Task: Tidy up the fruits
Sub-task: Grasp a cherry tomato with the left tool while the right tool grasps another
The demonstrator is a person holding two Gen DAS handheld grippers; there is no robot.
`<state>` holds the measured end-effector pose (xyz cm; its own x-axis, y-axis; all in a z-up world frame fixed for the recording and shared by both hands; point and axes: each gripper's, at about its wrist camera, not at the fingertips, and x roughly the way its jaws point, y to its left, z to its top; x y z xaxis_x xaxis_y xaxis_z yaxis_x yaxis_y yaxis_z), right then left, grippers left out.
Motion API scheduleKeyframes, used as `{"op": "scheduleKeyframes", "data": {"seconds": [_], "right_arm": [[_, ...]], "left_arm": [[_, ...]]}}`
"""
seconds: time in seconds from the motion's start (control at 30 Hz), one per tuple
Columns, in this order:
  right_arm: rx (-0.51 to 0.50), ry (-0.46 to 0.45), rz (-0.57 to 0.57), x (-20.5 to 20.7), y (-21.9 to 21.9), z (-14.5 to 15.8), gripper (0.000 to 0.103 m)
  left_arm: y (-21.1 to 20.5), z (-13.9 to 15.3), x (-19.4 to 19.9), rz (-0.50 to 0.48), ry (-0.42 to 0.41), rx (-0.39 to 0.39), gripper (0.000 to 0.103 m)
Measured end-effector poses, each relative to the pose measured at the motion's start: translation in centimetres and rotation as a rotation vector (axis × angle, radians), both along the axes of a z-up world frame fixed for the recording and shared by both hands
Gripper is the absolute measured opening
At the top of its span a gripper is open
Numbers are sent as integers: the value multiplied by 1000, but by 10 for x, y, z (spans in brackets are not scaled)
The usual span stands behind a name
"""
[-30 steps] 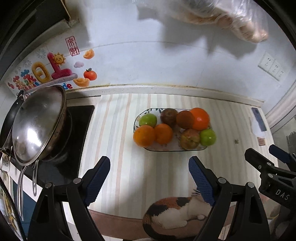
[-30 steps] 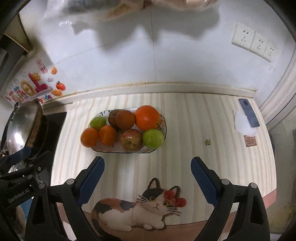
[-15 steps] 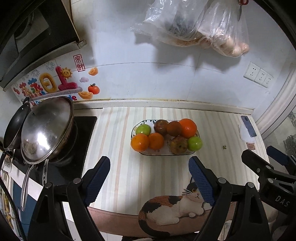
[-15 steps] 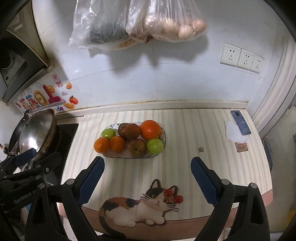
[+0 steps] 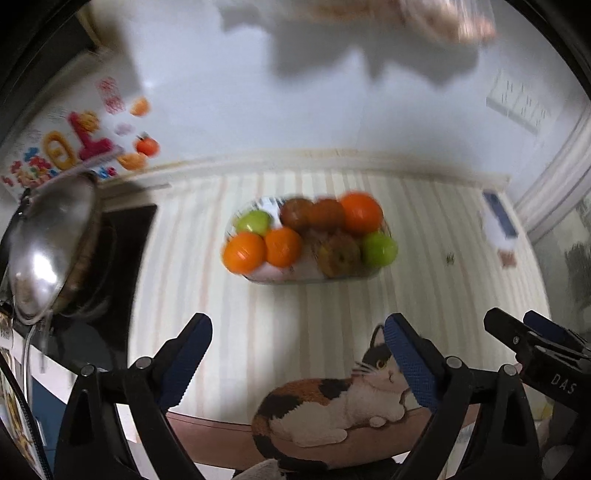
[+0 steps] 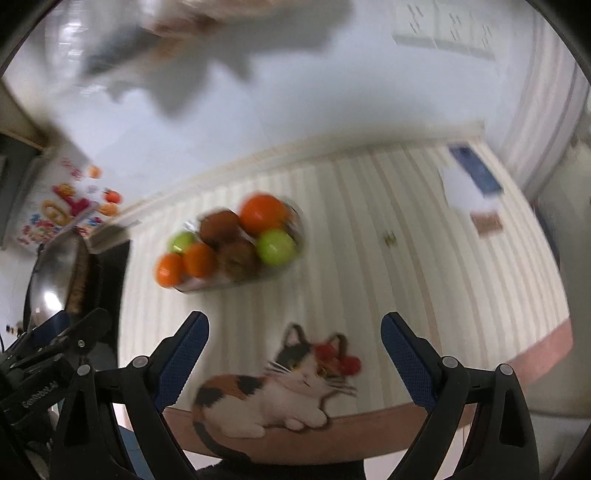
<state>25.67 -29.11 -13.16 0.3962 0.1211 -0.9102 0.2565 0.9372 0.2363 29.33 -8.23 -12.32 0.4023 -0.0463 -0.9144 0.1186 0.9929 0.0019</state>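
Both views are motion-blurred, so fine detail is soft.

Far left: steel wok lid tilted against a dark pan on the black stovetop. Colourful stickers on the white wall behind it.

Left gripper: jaws spread wide, nothing between them. It hangs over the near edge of the counter, apart from everything on it. Calico cat print on the striped counter cover sits just below and between the blue pads.

Centre: fruit dish stands on the counter, well ahead of both grippers.
- Front row, left to right: two oranges, a mottled brownish apple, a green apple.
- Back row: another green apple, two dark reddish-brown fruits, a large orange.
- Fruits packed touching each other, all inside the dish.

Right gripper: jaws also wide apart and empty, over the same front edge. Its view is tilted; the dish shows up ahead and left of its centre. Part of the left gripper body shows at that view's lower left.

Right side: small dark speck on the counter right of the dish, then a blue phone lying on white paper, a small brown card just in front of it. Wall sockets above. Plastic bags hang along the top, contents too blurred to tell.
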Motion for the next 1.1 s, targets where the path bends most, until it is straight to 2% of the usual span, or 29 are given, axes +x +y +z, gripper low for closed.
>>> {"op": "scheduleKeyframes", "data": {"seconds": [0.1,0.17,0.27,0.37,0.43,0.57,0.7,0.9,0.97,1.1], "right_arm": [[18,86,-2,-3,-13,-49,80],[50,132,0,-7,-18,-77,60],[90,195,-2,-11,-23,-119,53],[107,227,-6,-12,-25,-149,50],[111,238,-4,-12,-25,-163,48],[111,264,9,-13,-22,-187,36],[120,240,11,-20,-23,-193,33],[114,199,-58,-38,-52,-179,33],[106,195,-90,-45,-66,-176,33],[96,200,-136,-52,-85,-171,33]], "left_arm": [[-23,-40,7,-40,78,45,96],[-35,-59,9,-62,116,60,96],[-54,-92,14,-94,182,88,96],[-66,-116,18,-103,229,98,96],[-69,-129,21,-99,263,97,95],[-73,-147,25,-87,326,61,94],[-85,-151,22,-120,331,49,93],[-121,-153,14,-218,339,-3,90],[-136,-157,10,-262,343,-7,84],[-165,-171,1,-331,374,17,65]]}}
